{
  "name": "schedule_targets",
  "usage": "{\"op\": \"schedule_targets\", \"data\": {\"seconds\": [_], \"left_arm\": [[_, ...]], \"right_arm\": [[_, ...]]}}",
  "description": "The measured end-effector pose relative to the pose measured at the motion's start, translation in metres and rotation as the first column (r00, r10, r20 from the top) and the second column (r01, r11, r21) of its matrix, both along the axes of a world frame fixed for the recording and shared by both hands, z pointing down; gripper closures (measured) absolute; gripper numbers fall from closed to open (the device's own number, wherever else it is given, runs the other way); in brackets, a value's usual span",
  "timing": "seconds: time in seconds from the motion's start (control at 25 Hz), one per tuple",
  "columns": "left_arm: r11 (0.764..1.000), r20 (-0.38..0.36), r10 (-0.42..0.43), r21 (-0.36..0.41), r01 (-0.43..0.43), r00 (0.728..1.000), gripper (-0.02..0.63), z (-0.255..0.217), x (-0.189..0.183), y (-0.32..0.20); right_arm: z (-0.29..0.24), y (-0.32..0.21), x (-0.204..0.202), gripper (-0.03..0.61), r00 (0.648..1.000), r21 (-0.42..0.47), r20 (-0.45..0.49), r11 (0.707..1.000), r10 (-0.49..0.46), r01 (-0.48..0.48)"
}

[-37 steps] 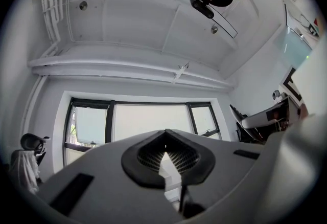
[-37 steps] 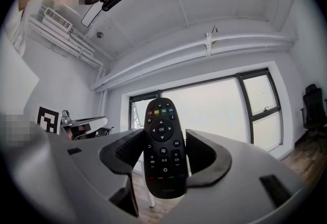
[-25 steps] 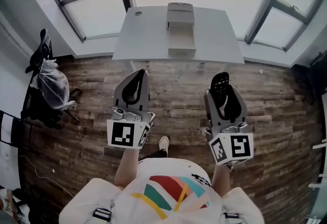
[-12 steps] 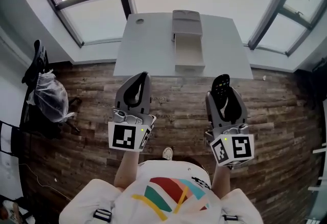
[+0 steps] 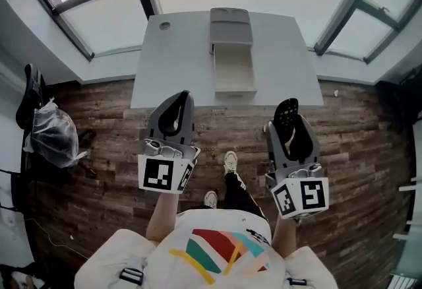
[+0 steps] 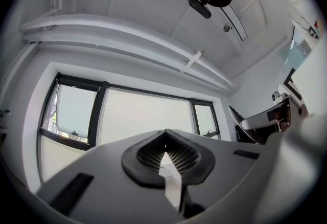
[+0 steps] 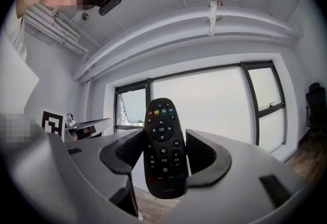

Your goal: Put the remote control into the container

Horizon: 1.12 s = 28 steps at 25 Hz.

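Note:
A black remote control [image 7: 163,152] stands upright between the pads of my right gripper [image 7: 163,138], which is shut on it, button side toward the camera. In the head view the remote control [image 5: 284,111] sticks out past the right gripper [image 5: 288,124], held above the wooden floor short of the table. The container [image 5: 233,88] is a grey box with an open, empty, pale drawer pulled toward me, at the middle of the grey table [image 5: 178,66]. My left gripper [image 5: 175,109] hangs level with the right one. Its tips meet, with nothing held [image 6: 164,136].
A round hole [image 5: 164,26] sits near the table's far left corner. A dark chair with a clear plastic bag [image 5: 49,136] stands at the left on the wood floor. Window frames flank the table. The person's shoes [image 5: 229,162] are below, between the grippers.
The table and container have shifted a little in the view and a shoe has stepped forward between the grippers. Both grippers keep their pose, and the remote stays gripped.

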<state>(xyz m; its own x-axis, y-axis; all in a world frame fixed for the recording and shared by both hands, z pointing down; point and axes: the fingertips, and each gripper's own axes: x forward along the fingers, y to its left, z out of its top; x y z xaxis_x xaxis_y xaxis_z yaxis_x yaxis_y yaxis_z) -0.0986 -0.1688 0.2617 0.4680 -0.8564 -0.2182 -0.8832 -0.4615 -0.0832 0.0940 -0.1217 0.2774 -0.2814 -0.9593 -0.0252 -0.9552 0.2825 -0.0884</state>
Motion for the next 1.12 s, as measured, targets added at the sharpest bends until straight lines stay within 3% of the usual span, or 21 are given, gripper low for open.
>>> {"op": "schedule_targets", "data": {"seconds": [0.64,0.92,1.12], "left_arm": [[0.986,0.051,-0.166,0.029,0.164,0.985,0.607,-0.02,0.046,-0.178],[0.973,0.099,-0.227,-0.008,0.229,0.969,0.608,-0.019,0.043,-0.223],[0.977,0.113,-0.211,-0.01,0.213,0.971,0.607,-0.021,0.057,-0.242]], "right_arm": [[-0.007,-0.226,0.036,0.319,0.98,0.011,0.058,0.982,-0.189,0.189],[0.007,-0.275,0.038,0.319,0.967,-0.033,0.125,0.973,-0.224,0.23],[0.011,-0.288,0.048,0.319,0.966,-0.04,0.156,0.975,-0.208,0.217]]}}
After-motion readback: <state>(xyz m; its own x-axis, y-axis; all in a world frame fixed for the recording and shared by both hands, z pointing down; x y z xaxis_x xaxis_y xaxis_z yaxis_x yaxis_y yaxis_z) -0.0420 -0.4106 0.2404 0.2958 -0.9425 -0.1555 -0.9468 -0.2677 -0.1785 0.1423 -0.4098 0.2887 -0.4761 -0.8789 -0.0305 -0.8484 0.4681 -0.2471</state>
